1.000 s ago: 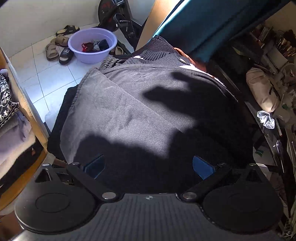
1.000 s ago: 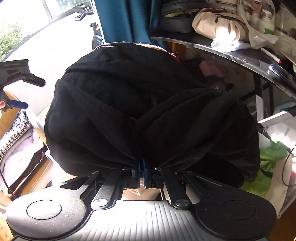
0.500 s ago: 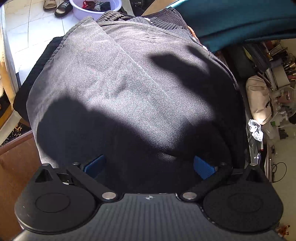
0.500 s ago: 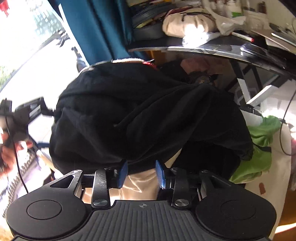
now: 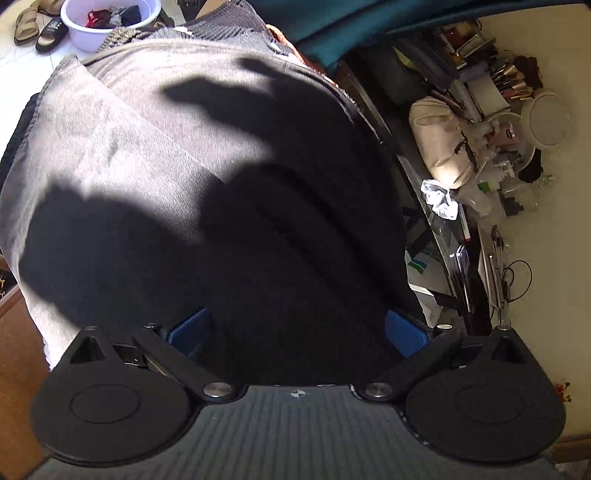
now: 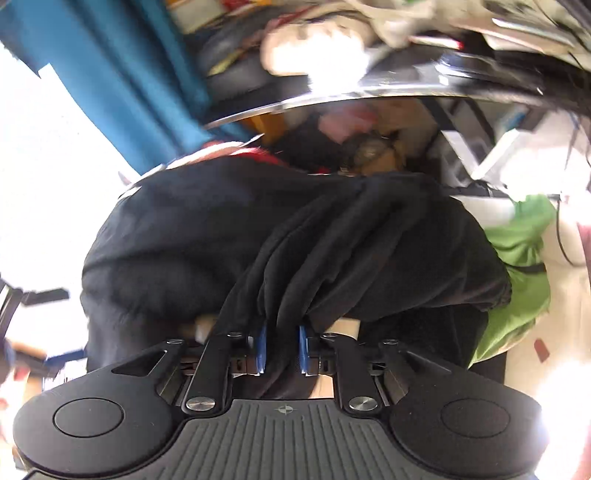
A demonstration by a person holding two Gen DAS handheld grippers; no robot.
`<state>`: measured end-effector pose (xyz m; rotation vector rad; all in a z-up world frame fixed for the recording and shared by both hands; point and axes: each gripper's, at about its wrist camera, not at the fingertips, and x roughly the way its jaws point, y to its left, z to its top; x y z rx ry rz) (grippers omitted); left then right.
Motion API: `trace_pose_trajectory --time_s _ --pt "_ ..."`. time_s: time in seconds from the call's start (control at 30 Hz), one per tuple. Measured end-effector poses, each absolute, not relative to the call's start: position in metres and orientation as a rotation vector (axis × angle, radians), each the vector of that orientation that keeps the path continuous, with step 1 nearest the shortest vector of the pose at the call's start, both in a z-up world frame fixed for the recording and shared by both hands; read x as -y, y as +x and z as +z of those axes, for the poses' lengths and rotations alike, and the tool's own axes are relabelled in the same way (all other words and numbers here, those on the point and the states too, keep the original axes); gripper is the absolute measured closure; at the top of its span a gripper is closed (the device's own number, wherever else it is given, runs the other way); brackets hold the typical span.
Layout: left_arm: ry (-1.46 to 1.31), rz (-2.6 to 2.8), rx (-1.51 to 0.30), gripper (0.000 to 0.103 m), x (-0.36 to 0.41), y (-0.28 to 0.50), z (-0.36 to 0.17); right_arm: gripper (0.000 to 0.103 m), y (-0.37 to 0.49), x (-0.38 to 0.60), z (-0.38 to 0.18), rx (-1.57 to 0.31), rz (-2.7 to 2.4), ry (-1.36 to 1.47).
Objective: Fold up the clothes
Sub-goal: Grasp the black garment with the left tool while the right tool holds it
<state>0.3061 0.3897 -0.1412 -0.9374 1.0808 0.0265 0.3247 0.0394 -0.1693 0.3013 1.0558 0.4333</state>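
Here, I'm holding my left gripper point(image 5: 297, 328) spread wide over the dark ribbed sweater point(image 5: 147, 147), while my right gripper point(image 6: 282, 347) is pinching bunched black fabric point(image 6: 332, 251) between narrowly parted jaws.

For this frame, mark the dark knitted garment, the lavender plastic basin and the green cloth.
dark knitted garment point(image 5: 155, 147): left wrist view, on its sunlit folded panel.
lavender plastic basin point(image 5: 83, 35): left wrist view, on its outer wall.
green cloth point(image 6: 517, 258): right wrist view, on its upper bulge.
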Motion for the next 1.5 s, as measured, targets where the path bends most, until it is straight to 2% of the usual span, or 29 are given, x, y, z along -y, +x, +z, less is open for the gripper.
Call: trace_pose_trajectory --time_s 0.23,0.27,0.33,0.4,0.43,0.5,0.57,0.63,0.77,0.8,0.83,0.87,0.9,0.93,1.0,1.1,1.23,1.27,1.5 --pt "-0.831 0.091 -1.233 0.001 -0.359 0.296 -0.167 0.09 0.282 -0.021 -0.179 -1.126 0.516 0.273" --pt "-0.837 0.095 -1.237 0.006 -0.359 0.294 -0.17 0.09 0.281 -0.019 -0.182 -1.135 0.506 0.29" --pt "-0.85 0.103 -1.246 0.026 -0.359 0.289 -0.174 0.087 0.28 -0.015 -0.189 -1.142 0.484 0.342" --pt "-0.863 0.112 -1.254 0.06 -0.359 0.285 -0.179 0.073 0.284 -0.009 -0.197 -1.145 0.452 0.406" --pt "-0.869 0.116 -1.259 0.065 -0.359 0.283 -0.182 0.062 0.287 -0.004 -0.201 -1.142 0.429 0.447" --pt "-0.882 0.125 -1.267 0.087 -0.359 0.279 -0.187 0.048 0.295 0.008 -0.208 -1.129 0.382 0.531" --pt "-0.859 0.141 -1.241 0.094 -0.359 0.275 -0.181 0.028 0.303 0.021 -0.209 -1.107 0.339 0.615" --pt "-0.817 0.165 -1.192 0.094 -0.36 0.272 -0.169 0.021 0.313 0.035 -0.213 -1.082 0.289 0.687" --pt "-0.843 0.219 -1.114 0.094 -0.38 0.265 -0.159 0.021 0.341 0.039 -0.223 -1.105 0.247 0.735" --pt "-0.882 0.222 -1.123 0.087 -0.392 0.262 -0.164 0.021 0.349 0.038 -0.226 -1.122 0.243 0.738" --pt "-0.924 0.222 -1.128 0.081 -0.402 0.258 -0.167 0.028 0.354 0.033 -0.229 -1.151 0.258 0.744" --pt "-0.942 0.221 -1.122 0.06 -0.405 0.258 -0.168 0.051 0.357 0.031 -0.227 -1.161 0.269 0.735" --pt "-0.935 0.225 -1.114 0.035 -0.406 0.258 -0.168 0.066 0.361 0.028 -0.224 -1.172 0.28 0.726" --pt "-0.925 0.228 -1.105 0.029 -0.407 0.258 -0.167 0.078 0.364 0.025 -0.222 -1.182 0.29 0.716" --pt "-0.889 0.22 -1.104 0.025 -0.405 0.261 -0.167 0.085 0.36 0.022 -0.207 -1.139 0.278 0.677" --pt "-0.854 0.209 -1.146 0.023 -0.403 0.273 -0.17 0.09 0.349 0.026 -0.183 -1.052 0.286 0.685" --pt "-0.886 0.238 -1.094 0.023 -0.409 0.278 -0.175 0.09 0.335 0.052 -0.155 -0.91 0.346 0.849" --pt "-0.911 0.244 -1.072 0.019 -0.413 0.278 -0.177 0.09 0.333 0.061 -0.152 -0.888 0.352 0.889" --pt "-0.706 0.207 -1.17 0.019 -0.39 0.297 -0.182 0.089 0.334 0.067 -0.172 -0.949 0.318 0.938"
